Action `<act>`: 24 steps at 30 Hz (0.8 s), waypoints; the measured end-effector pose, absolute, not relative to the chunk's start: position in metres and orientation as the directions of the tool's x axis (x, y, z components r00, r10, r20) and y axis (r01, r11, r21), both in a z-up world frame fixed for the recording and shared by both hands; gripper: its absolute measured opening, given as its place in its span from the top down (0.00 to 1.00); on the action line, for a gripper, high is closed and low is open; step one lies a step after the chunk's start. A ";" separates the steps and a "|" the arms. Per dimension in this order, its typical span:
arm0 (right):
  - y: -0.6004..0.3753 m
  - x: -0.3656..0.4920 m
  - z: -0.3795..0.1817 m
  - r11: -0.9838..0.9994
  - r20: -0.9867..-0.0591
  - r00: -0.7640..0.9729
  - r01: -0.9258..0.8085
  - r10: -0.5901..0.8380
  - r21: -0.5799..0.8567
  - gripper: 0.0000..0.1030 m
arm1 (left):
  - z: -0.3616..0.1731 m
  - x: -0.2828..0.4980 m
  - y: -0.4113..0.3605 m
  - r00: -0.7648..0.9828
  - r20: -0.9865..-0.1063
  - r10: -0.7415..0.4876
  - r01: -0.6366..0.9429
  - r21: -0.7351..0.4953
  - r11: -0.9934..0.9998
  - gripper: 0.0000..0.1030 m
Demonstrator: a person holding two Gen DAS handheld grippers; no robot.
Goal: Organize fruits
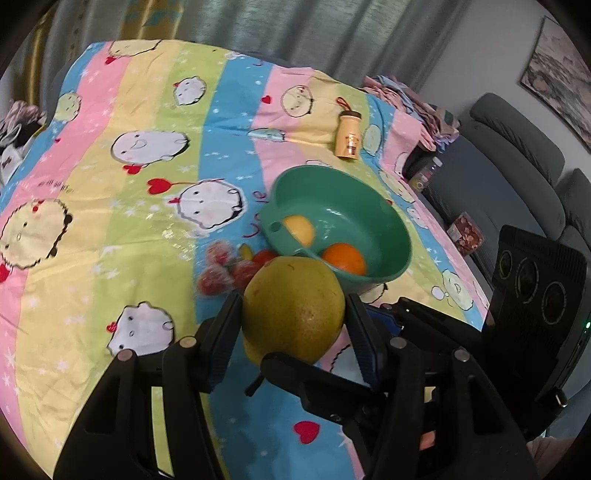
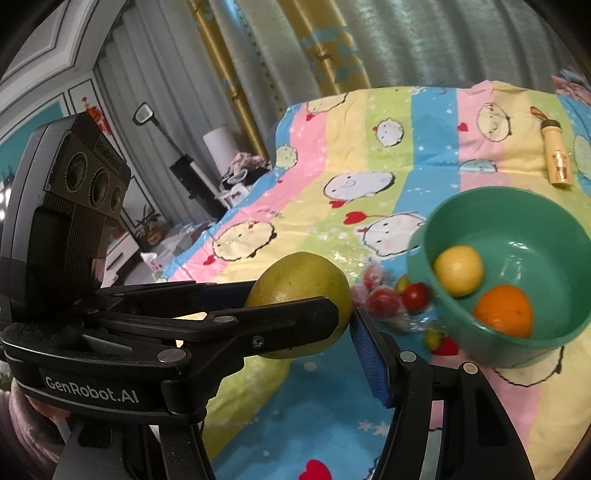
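Observation:
My left gripper (image 1: 293, 306) is shut on a large yellow-green pomelo (image 1: 293, 308), held just above the striped cartoon cloth. The pomelo (image 2: 301, 284) also shows in the right wrist view, clamped in the left gripper's black fingers (image 2: 288, 317). A green bowl (image 1: 384, 218) lies just beyond it and holds a yellow lemon (image 1: 299, 229) and an orange (image 1: 343, 258). In the right view the bowl (image 2: 554, 210) holds the lemon (image 2: 458, 269) and orange (image 2: 504, 310). Small red fruits in plastic wrap (image 1: 225, 273) lie left of the bowl. My right gripper (image 2: 314, 332) is open beside the pomelo, its blue-padded finger (image 2: 373, 362) to its right.
A yellow bottle (image 1: 348, 136) lies on the cloth beyond the bowl. A grey sofa (image 1: 524, 158) stands to the right of the table. Curtains (image 1: 258, 26) hang behind. The right gripper's camera body (image 1: 535, 291) is close on the right.

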State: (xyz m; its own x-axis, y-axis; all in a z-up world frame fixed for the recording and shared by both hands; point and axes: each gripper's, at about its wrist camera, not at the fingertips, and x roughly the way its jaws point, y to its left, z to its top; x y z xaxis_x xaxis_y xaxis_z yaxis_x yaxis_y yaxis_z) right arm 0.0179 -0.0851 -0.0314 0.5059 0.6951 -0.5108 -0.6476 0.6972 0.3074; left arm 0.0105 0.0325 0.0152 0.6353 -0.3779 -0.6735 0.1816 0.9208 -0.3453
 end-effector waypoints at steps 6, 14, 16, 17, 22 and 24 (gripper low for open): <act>-0.109 0.021 -0.023 0.718 -0.475 0.551 -0.619 0.686 0.319 0.37 | 0.025 0.020 0.009 0.631 -0.671 -0.388 0.229 -0.317 0.920 0.45; -0.140 0.029 -0.018 0.745 -0.444 0.600 -0.575 0.665 0.338 0.37 | 0.031 0.038 -0.022 0.614 -0.676 -0.407 0.285 -0.291 0.914 0.45; -0.146 0.032 -0.018 0.752 -0.440 0.611 -0.566 0.658 0.339 0.37 | 0.031 0.043 -0.028 0.608 -0.677 -0.415 0.297 -0.291 0.910 0.45; -0.150 0.034 -0.018 0.755 -0.438 0.616 -0.560 0.654 0.341 0.37 | 0.031 0.046 -0.032 0.605 -0.678 -0.417 0.303 -0.288 0.908 0.45; -0.166 0.044 -0.018 0.769 -0.427 0.640 -0.535 0.639 0.348 0.38 | 0.032 0.061 -0.046 0.590 -0.682 -0.432 0.330 -0.285 0.900 0.45; -0.171 0.049 -0.018 0.776 -0.424 0.650 -0.524 0.631 0.352 0.38 | 0.031 0.068 -0.052 0.577 -0.687 -0.440 0.338 -0.290 0.895 0.45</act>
State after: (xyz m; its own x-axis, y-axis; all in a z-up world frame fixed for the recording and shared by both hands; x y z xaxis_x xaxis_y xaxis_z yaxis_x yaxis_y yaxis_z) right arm 0.0490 -0.1713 -0.0183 0.6499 0.6307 -0.4241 -0.5235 0.7760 0.3517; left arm 0.0682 -0.0516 0.0312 0.5774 -0.4404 -0.6875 0.3375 0.8955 -0.2902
